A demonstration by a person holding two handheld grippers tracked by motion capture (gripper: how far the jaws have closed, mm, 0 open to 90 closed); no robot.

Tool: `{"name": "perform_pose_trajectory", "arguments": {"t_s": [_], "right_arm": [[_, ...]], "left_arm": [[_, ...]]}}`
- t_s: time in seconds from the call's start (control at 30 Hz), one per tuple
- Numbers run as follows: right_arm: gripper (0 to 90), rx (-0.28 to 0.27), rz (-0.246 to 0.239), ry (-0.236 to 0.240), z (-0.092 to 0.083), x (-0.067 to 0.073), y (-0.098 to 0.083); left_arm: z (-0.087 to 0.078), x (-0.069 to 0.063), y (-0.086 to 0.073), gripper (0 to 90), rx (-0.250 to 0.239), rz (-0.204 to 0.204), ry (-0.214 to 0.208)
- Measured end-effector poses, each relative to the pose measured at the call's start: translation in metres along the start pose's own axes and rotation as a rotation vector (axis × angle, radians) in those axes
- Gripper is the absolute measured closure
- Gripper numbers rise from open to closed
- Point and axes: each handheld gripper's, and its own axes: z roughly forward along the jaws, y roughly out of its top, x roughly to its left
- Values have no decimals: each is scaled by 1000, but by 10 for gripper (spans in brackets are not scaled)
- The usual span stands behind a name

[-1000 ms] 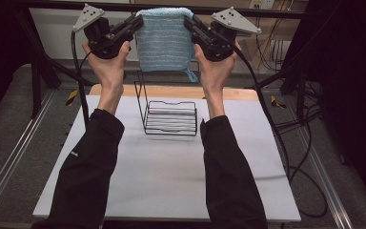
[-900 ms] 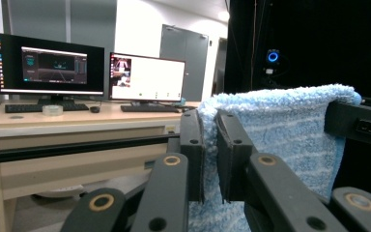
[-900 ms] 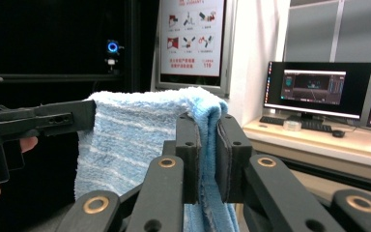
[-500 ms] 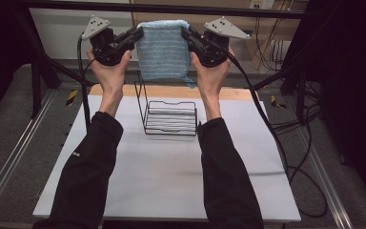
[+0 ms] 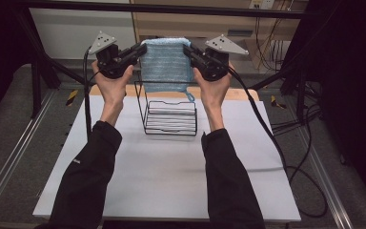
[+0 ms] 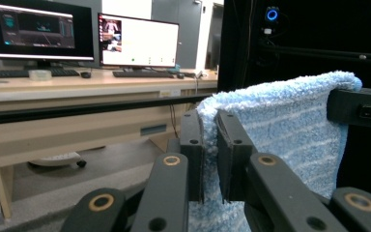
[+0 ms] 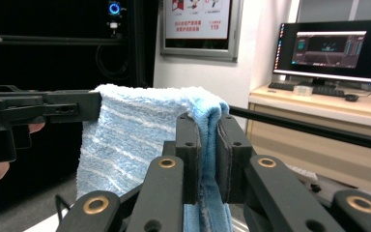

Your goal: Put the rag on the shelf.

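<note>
Blue towel [image 5: 164, 67] hangs over the wire rack [image 5: 170, 117], each top corner pinched by a claw: left claw [image 5: 134, 50], right claw [image 5: 190, 51].

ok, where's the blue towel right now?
In the high view the blue towel hangs stretched between the left gripper and right gripper, each clamped on a top corner, directly above the black wire rack at the table's far middle.

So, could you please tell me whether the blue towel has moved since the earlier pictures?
Yes. In the high view the blue towel has come down toward the black wire rack; its lower edge now overlaps the rack's top bar, where earlier it hung above it.
</note>
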Motion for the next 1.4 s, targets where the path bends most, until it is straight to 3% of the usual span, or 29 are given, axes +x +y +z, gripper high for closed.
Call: {"name": "perform_pose_trajectory", "arguments": {"t_s": [0.37, 0.97, 1.4], "right_arm": [[816, 48, 15, 42, -12, 5, -23], [813, 85, -25, 113, -33, 9, -33], [813, 129, -69, 152, -44, 17, -38]], "left_arm": [[-13, -1, -23, 823, 30, 6, -43], [-32, -10, -30, 818, 65, 49, -110], [-47, -17, -36, 817, 93, 70, -129]]}}
